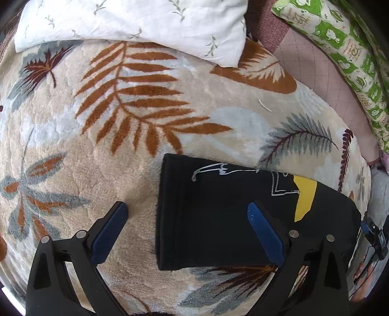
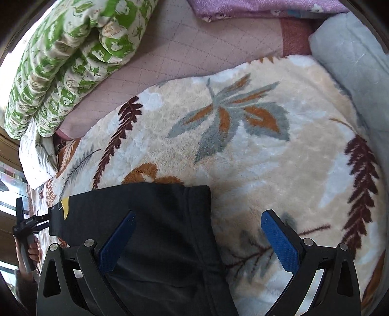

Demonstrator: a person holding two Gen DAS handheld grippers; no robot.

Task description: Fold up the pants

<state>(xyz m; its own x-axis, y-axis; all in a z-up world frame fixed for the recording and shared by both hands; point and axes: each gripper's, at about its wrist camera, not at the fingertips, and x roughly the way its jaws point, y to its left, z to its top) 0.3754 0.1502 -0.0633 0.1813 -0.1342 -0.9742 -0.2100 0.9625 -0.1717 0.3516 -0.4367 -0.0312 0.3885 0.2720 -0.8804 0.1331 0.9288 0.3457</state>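
The black pants (image 1: 214, 214) lie folded into a flat rectangle on a leaf-patterned fleece blanket (image 1: 136, 102), with a white line drawing and a yellow patch (image 1: 305, 197) on top. My left gripper (image 1: 187, 214) hovers open over their left edge, one blue pad off the cloth, the other above it. In the right wrist view the same pants (image 2: 165, 218) fill the lower left. My right gripper (image 2: 198, 224) is open astride their right edge, holding nothing. The other gripper (image 2: 26, 223) and a hand show at the far left.
A white sprigged pillow (image 1: 136, 21) lies at the blanket's far side. A rolled green-and-white quilt (image 2: 65, 56) rests on a pink quilted sheet (image 2: 194, 56). A pale blue cushion (image 2: 352, 60) borders the blanket at the right, and purple cloth (image 2: 255, 7) lies at the back.
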